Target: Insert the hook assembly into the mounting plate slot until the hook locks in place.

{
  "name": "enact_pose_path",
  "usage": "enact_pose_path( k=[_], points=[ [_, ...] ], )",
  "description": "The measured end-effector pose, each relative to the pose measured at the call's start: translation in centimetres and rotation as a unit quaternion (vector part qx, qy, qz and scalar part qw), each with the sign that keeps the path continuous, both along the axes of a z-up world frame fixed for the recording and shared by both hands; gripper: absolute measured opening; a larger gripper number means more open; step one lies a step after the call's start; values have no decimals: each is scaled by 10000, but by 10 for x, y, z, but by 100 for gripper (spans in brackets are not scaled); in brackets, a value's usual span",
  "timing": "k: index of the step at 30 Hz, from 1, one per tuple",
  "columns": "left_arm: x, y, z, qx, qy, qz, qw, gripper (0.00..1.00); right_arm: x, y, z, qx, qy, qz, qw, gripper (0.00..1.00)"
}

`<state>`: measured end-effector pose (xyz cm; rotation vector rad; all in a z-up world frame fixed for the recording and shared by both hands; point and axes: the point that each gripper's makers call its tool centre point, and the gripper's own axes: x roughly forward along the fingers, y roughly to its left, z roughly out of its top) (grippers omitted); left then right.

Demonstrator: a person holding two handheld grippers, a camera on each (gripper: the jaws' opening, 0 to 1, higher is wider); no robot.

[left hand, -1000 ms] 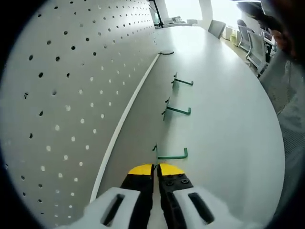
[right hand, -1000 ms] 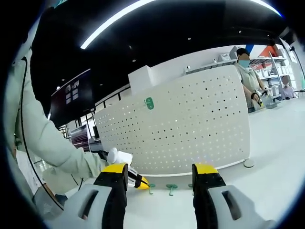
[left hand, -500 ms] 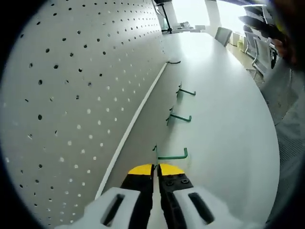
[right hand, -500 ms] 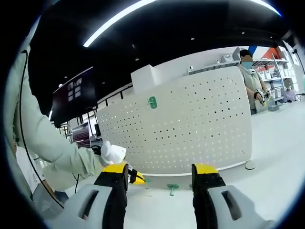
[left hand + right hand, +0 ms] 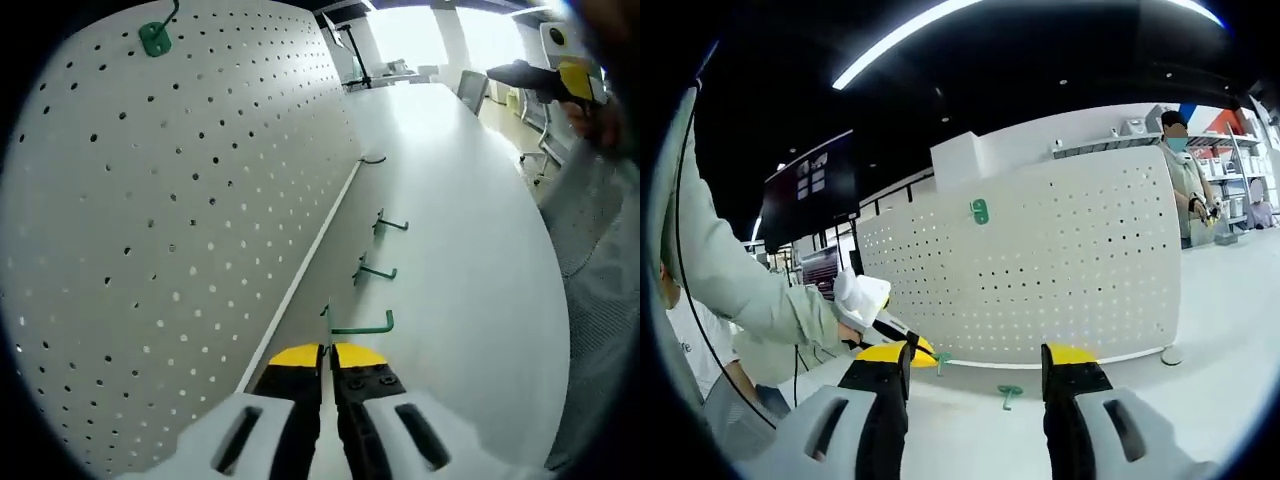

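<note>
The green hook [image 5: 362, 326] sits pinched in my left claw [image 5: 327, 352], jaws pressed together on its near end, its bent tip pointing away from the pegboard [image 5: 180, 230]. It looks lifted just clear of the white worktop [image 5: 460, 250], close to the board's bottom rail. Two more hooks [image 5: 375, 270] lie further along that same foot edge, and one mounted hook [image 5: 155, 38] hangs high on the board. My right claw [image 5: 975, 362] is spread wide and holds nothing (it just watches from across the worktop).

To do this step well, I judge I should turn the hook so its back prongs face the board, line them with a pair of holes, push in square, then drop it until it seats. I should keep the right claw back so the board stays visible.

In the right gripper view the board stands upright on the worktop, with a dark ceiling, a strip light and a person standing past the board's far end.
</note>
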<state>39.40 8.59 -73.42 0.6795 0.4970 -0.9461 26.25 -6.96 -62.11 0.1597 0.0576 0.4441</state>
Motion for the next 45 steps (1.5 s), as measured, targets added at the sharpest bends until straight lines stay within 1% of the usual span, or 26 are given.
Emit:
enact_pose_path(
  k=[8,16,19,25,34,38,40,41,43,45],
  points=[
    [-19,7,22,-210,-214,62,9995,4,-2,10,-1,-147,-33,192,9997,50],
    [-37,6,39,-442,-394,100,9982,4,-4,16,-3,-285,-36,327,9991,50],
    [-43,5,47,-577,-466,124,9972,4,-5,20,-3,-355,-52,392,9986,50],
    [-53,5,53,-709,-539,183,9959,4,-5,21,-4,-373,-31,438,9983,50],
    [-67,2,62,-1069,-588,385,9918,4,-7,25,-5,-470,-61,512,9976,50],
    [-74,-2,66,-1280,-587,503,9888,4,-7,26,-5,-490,-61,529,9974,49],
    [-76,-4,67,-1495,-466,657,9855,4,-7,26,-5,-500,-60,531,9973,49],
    [-78,-8,76,-1891,-440,779,9779,4,-7,26,-6,-510,-49,541,9972,49],
    [-80,-8,81,-2089,-434,883,9730,4,-7,27,-6,-528,-46,558,9970,49],
    [-82,-8,86,-2327,-430,1030,9661,4,-7,28,-7,-550,-45,568,9969,49]
  ],
)
